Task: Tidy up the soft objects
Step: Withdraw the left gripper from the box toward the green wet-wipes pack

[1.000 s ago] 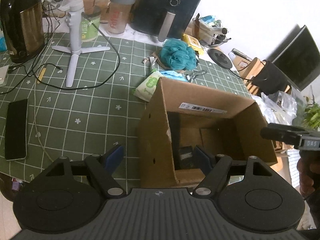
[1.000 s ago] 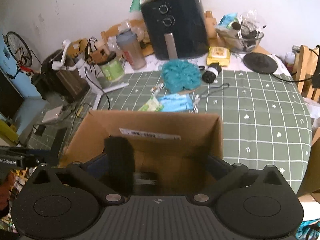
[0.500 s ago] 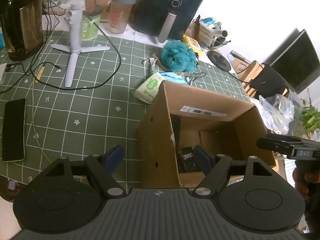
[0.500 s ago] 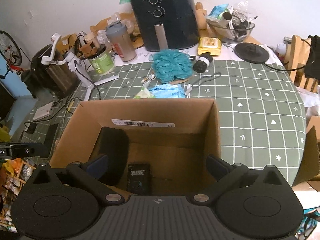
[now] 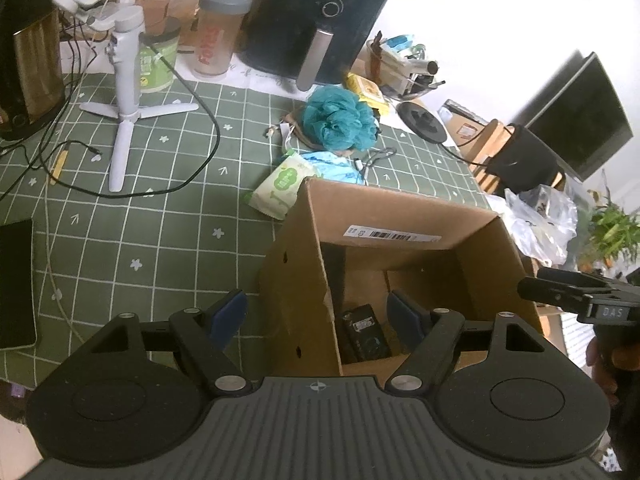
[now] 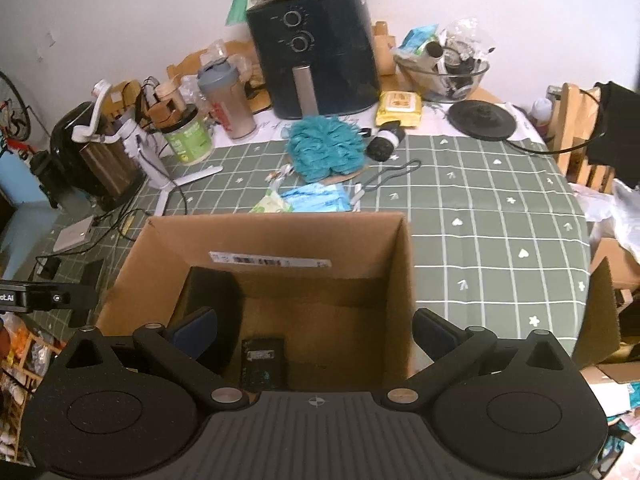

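Observation:
An open cardboard box [image 5: 486, 248] [image 6: 280, 236] stands on the green checked tablecloth. Inside, a black soft pad [image 6: 212, 292] leans on the left wall and a small black device [image 6: 264, 362] [image 5: 366, 336] lies on the floor. My left gripper [image 5: 316, 314] is open, straddling the box's near left corner. My right gripper [image 6: 314, 330] is open too, one finger inside the box and the other outside its right wall. Beyond the box lie a teal bath pouf [image 5: 340, 120] [image 6: 326, 150], a blue packet [image 6: 316, 198] and a green-white tissue pack [image 5: 280, 188].
A white tripod gimbal [image 5: 124, 80] with cables, a phone [image 5: 14, 284], a kettle [image 5: 28, 52], a shaker bottle [image 6: 230, 104] and a black air fryer [image 6: 316, 52] crowd the far table. A yellow wipes pack [image 6: 400, 108] and a glass bowl [image 6: 444, 68] sit at the back right.
The right view has tipped, so more of the box floor and the black device show. The black pad stays against the box wall. The left gripper barely shifted; both jaws kept their width.

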The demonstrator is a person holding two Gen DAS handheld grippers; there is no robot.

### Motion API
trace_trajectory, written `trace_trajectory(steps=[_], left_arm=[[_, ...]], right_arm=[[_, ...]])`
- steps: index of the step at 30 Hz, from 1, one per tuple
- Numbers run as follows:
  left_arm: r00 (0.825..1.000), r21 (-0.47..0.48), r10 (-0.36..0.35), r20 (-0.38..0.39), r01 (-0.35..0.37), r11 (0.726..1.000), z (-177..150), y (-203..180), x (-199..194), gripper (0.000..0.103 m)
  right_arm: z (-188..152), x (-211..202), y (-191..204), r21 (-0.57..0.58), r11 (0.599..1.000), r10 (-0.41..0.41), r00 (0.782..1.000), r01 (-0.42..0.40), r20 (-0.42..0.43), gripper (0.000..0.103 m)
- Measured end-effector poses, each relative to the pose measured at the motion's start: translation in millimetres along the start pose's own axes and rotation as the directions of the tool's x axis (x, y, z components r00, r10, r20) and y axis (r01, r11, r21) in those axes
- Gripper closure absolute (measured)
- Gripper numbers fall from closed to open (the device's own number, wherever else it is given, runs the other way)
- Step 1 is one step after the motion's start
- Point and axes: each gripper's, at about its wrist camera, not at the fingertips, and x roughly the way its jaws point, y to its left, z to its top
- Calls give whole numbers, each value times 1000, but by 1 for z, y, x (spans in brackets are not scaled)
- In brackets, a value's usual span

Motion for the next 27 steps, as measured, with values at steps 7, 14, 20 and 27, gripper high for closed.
trace_trajectory(steps=[7, 14, 20, 27], left_arm=[[1000, 13, 2, 17, -2, 1000, 3, 1, 1, 26], [999, 37, 10, 50, -12, 999, 10, 1, 0, 26], [997, 66, 20, 76, -25, 998, 23, 0, 2, 26], [996, 119, 32, 85, -42, 992, 43, -6, 11, 26]], right_arm=[[-1, -3, -11, 34, 999, -19, 1000, 18, 16, 0], [0, -2, -18, 37, 997, -74, 997, 72, 34, 0], [7, 2, -29, 16, 996, -88, 994, 87, 61, 0], [19, 6, -46, -9, 993, -114, 988, 116, 107, 0]])
